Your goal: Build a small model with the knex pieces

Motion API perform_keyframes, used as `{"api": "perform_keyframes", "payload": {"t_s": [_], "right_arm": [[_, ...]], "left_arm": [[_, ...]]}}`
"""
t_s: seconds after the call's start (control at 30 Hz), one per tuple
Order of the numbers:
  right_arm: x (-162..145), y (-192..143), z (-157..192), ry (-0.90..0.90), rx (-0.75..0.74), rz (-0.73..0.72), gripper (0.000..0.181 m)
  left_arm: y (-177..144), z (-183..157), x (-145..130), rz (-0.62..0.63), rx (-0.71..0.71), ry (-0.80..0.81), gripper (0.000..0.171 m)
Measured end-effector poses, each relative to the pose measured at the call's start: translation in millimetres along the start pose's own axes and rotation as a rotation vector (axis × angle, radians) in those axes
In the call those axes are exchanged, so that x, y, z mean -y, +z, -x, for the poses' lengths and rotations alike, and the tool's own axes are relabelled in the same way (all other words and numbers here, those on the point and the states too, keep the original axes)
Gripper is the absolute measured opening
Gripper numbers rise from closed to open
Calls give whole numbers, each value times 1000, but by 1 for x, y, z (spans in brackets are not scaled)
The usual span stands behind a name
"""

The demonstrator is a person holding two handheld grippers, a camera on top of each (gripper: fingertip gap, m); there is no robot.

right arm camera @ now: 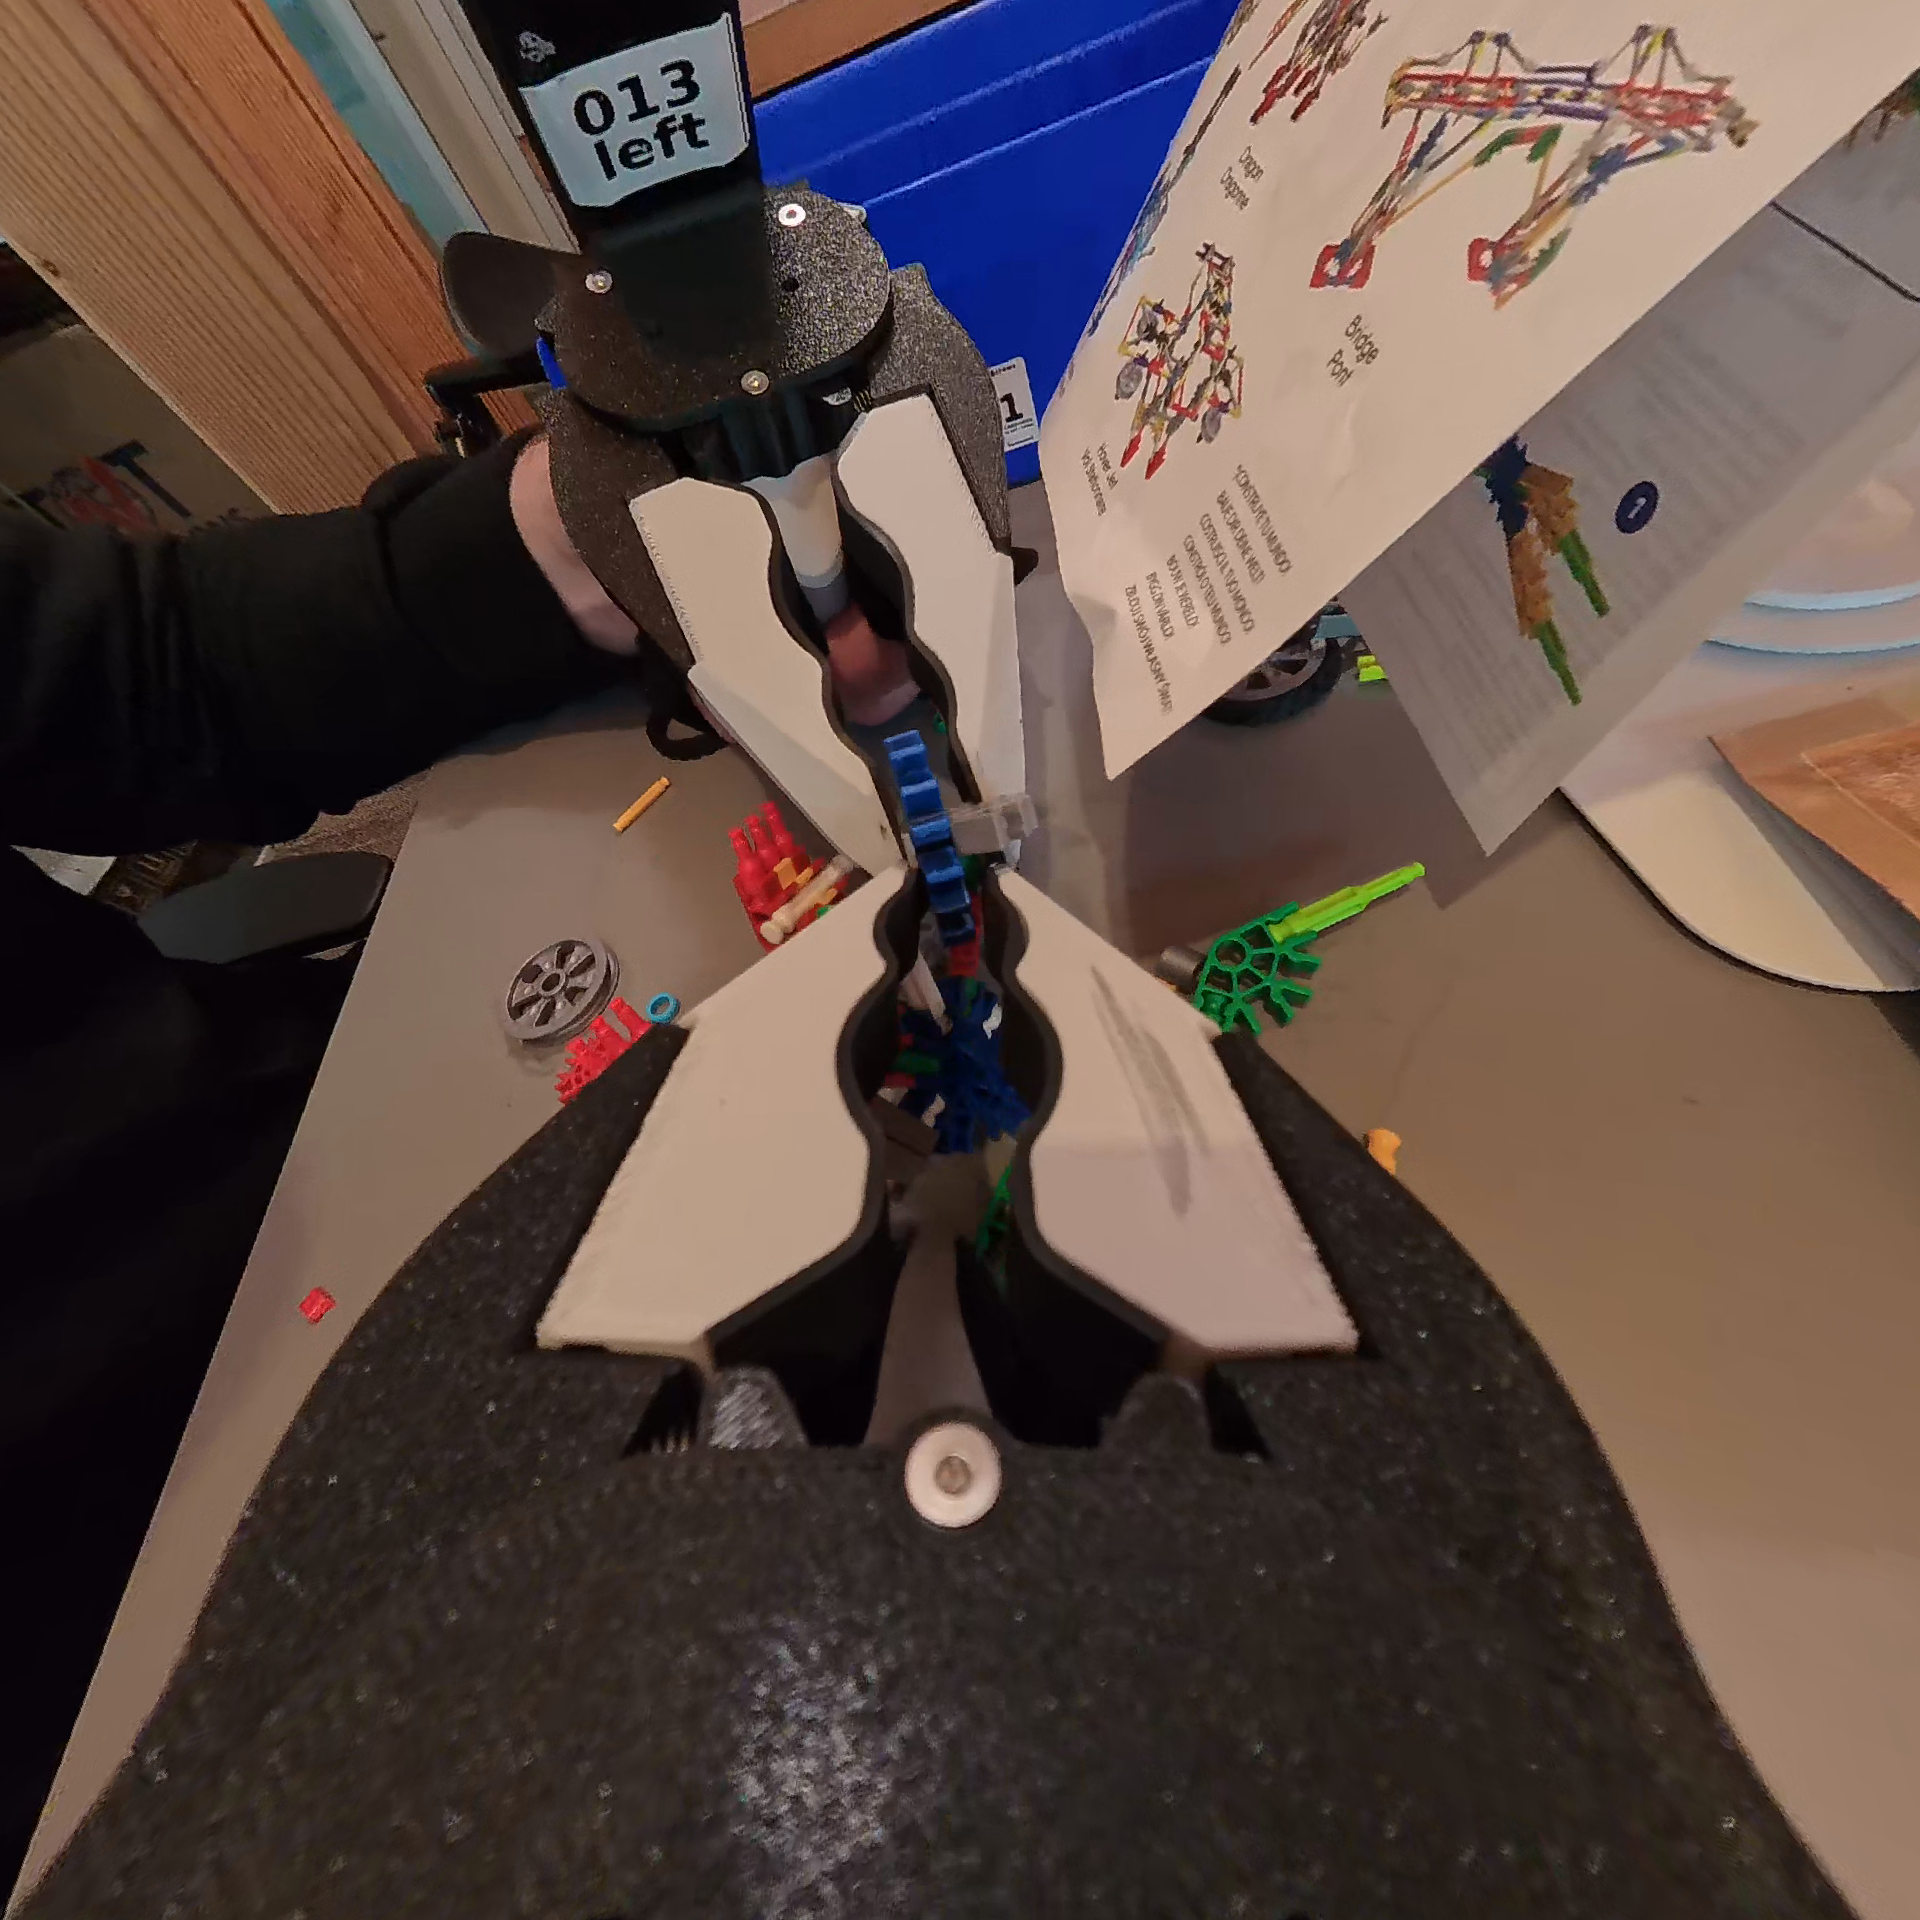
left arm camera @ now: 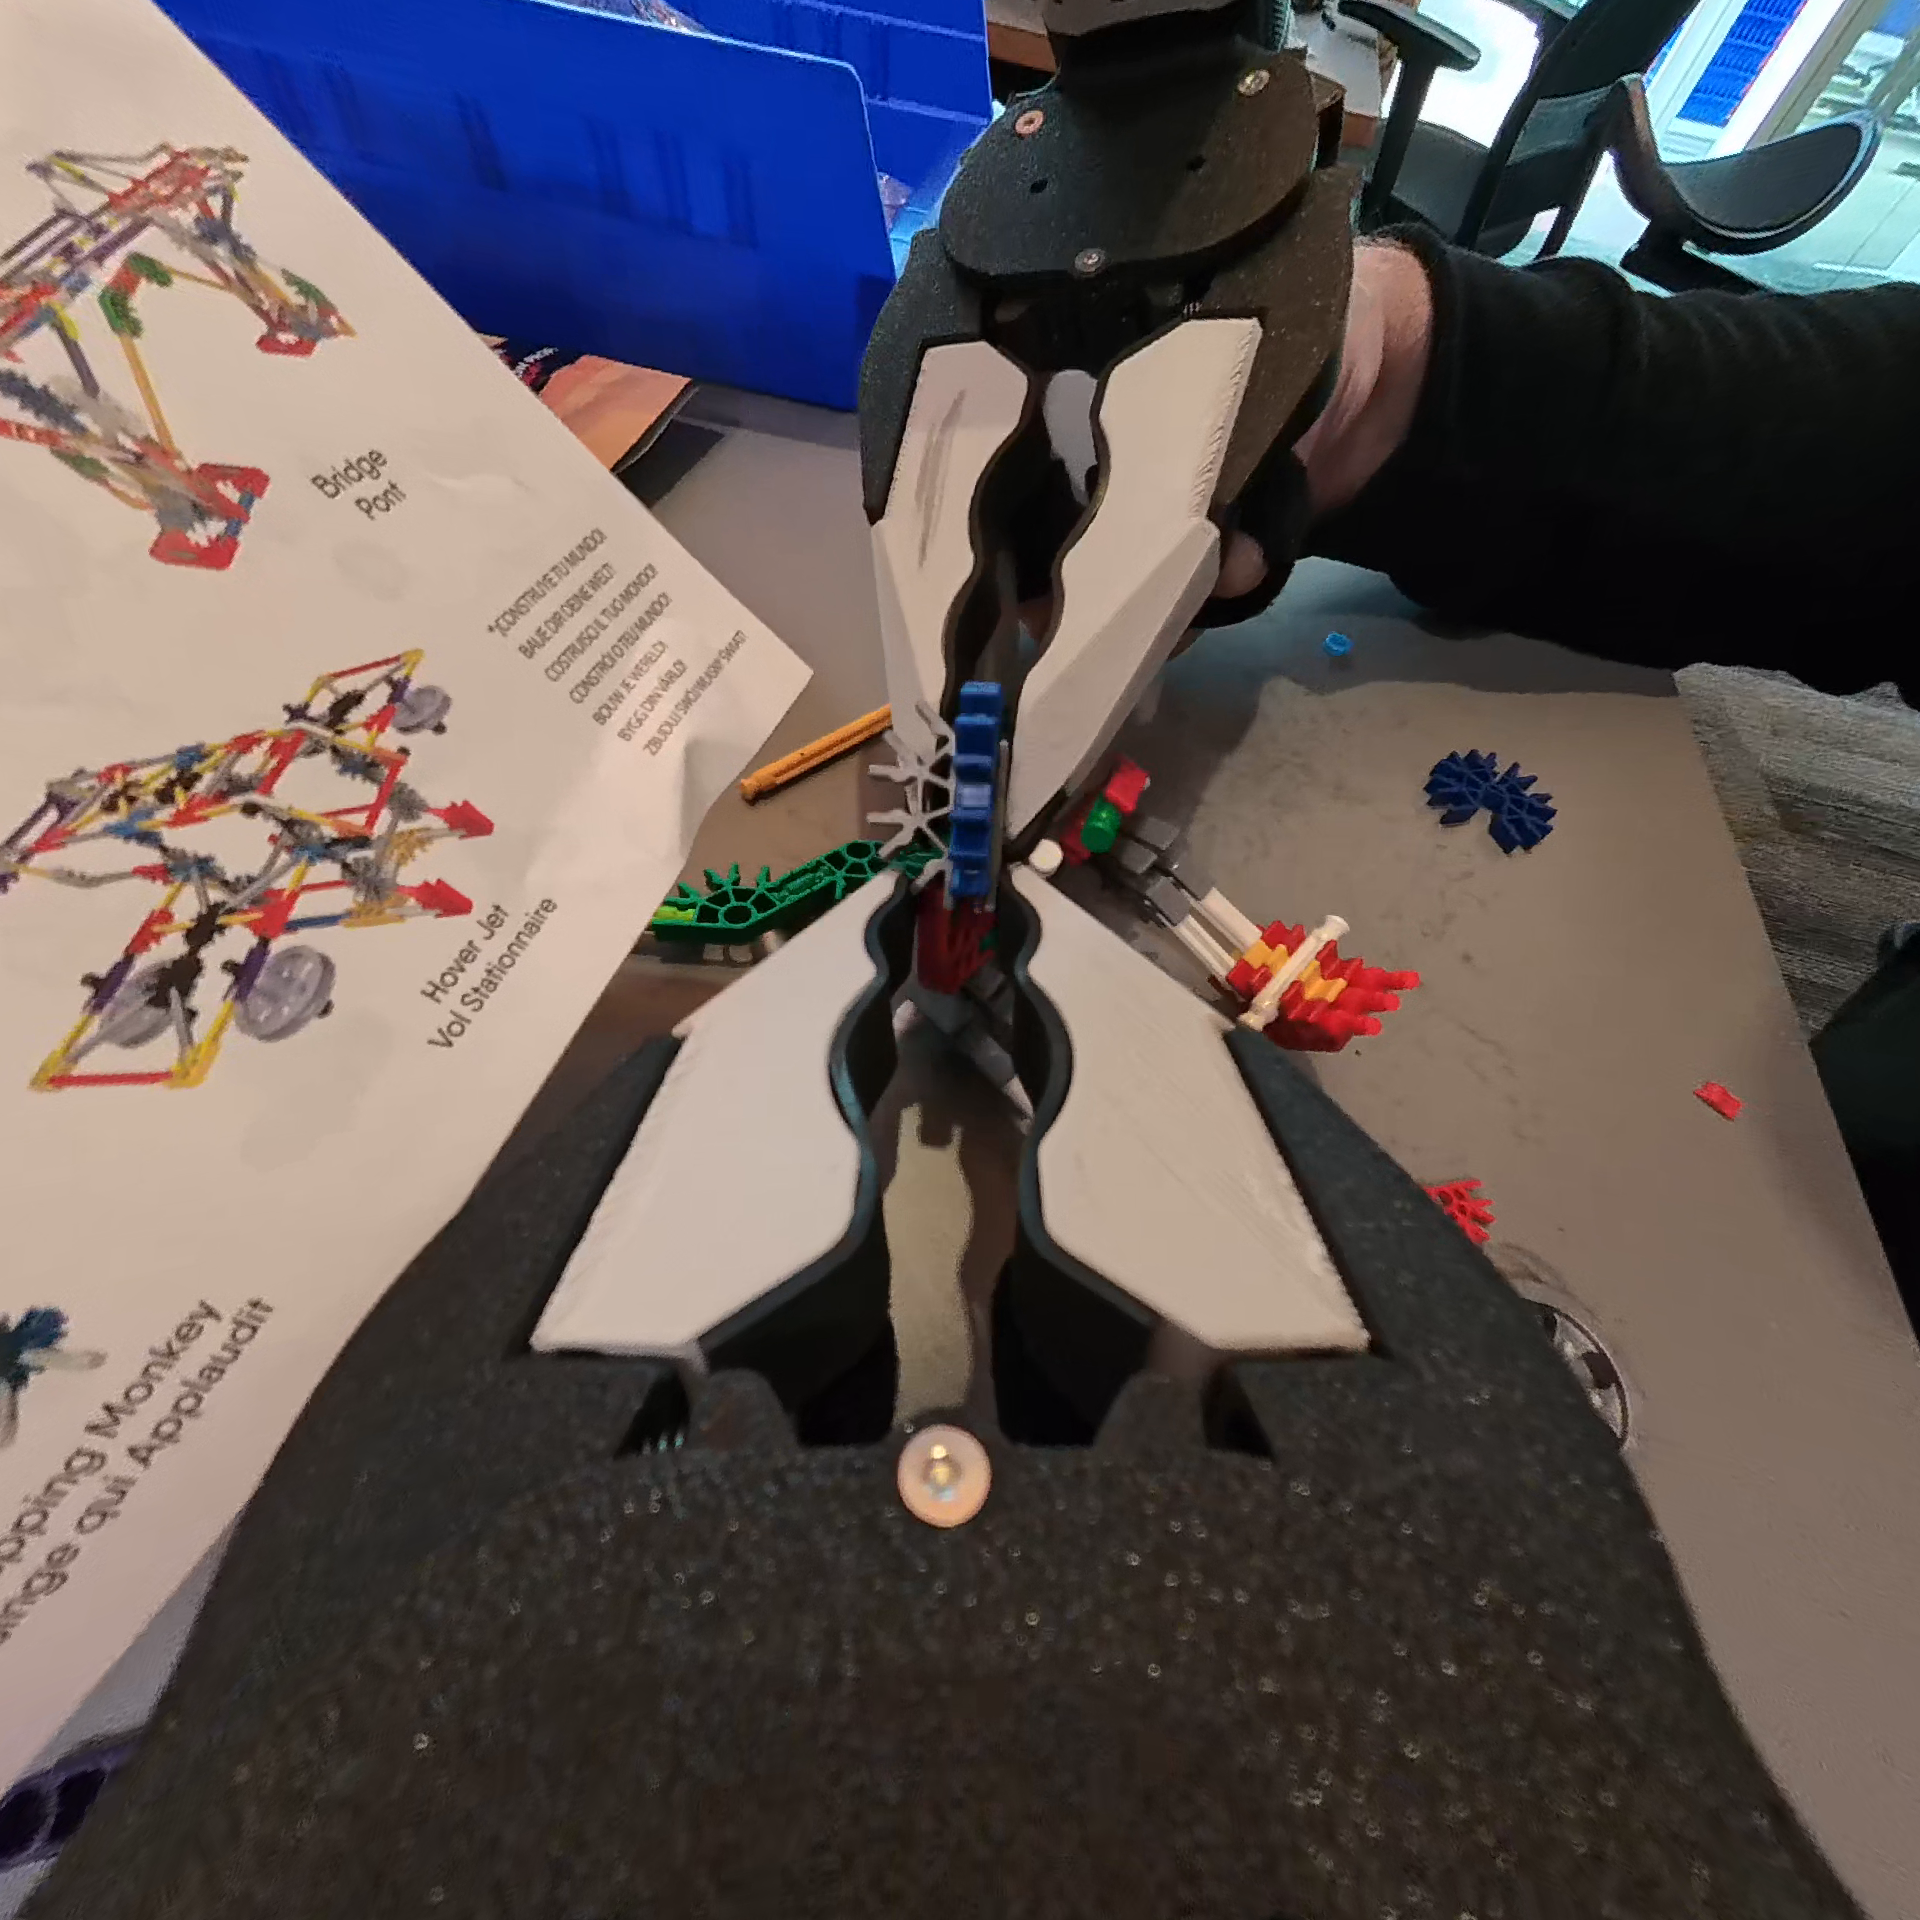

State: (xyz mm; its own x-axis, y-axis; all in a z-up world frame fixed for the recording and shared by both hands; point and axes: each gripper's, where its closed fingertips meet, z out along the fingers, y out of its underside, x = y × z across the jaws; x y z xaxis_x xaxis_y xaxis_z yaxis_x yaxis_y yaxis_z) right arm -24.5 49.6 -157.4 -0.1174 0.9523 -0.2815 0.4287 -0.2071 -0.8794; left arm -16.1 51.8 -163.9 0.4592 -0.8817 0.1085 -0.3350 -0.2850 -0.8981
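Note:
My two grippers meet tip to tip above the grey table (left arm camera: pixel 1558 1039). A blue toothed connector (left arm camera: pixel 975 790), seen edge-on, is pinched between them. My left gripper (left arm camera: pixel 951 883) is shut on its near end. My right gripper (left arm camera: pixel 982 831) comes down from above, held by a hand in a black sleeve, and is shut on the far end. A grey snowflake connector (left arm camera: pixel 909 784) sticks out sideways from the blue one. In the right wrist view my right gripper (right arm camera: pixel 951 888) and left gripper (right arm camera: pixel 935 842) clamp the same blue connector (right arm camera: pixel 925 810), with the grey piece (right arm camera: pixel 997 821) beside it.
A printed instruction sheet (left arm camera: pixel 312 623) leans at left before a blue bin (left arm camera: pixel 623 156). On the table lie a green connector (left arm camera: pixel 769 894), a red-yellow assembly (left arm camera: pixel 1309 977), a loose blue connector (left arm camera: pixel 1491 795), an orange rod (left arm camera: pixel 821 750), a grey wheel (right arm camera: pixel 556 987) and small red pieces. The tips of both grippers are at nearly the same place.

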Motion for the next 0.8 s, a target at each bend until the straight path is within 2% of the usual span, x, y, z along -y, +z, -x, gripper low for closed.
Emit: {"api": "perform_keyframes", "payload": {"t_s": [0.47, 0.67, 0.8], "right_arm": [[1, -4, -3, 36, 9, -16, 5], [-1, -4, -2, 62, 28, -11, 5], [-1, -3, -3, 68, 27, -14, 5]], "left_arm": [[-5, 5, 7, -51, 2, -37, 12], [-1, 3, 1, -11, -1, -23, 17], [3, 2, -4, 32, 12, 4, 14]]}}
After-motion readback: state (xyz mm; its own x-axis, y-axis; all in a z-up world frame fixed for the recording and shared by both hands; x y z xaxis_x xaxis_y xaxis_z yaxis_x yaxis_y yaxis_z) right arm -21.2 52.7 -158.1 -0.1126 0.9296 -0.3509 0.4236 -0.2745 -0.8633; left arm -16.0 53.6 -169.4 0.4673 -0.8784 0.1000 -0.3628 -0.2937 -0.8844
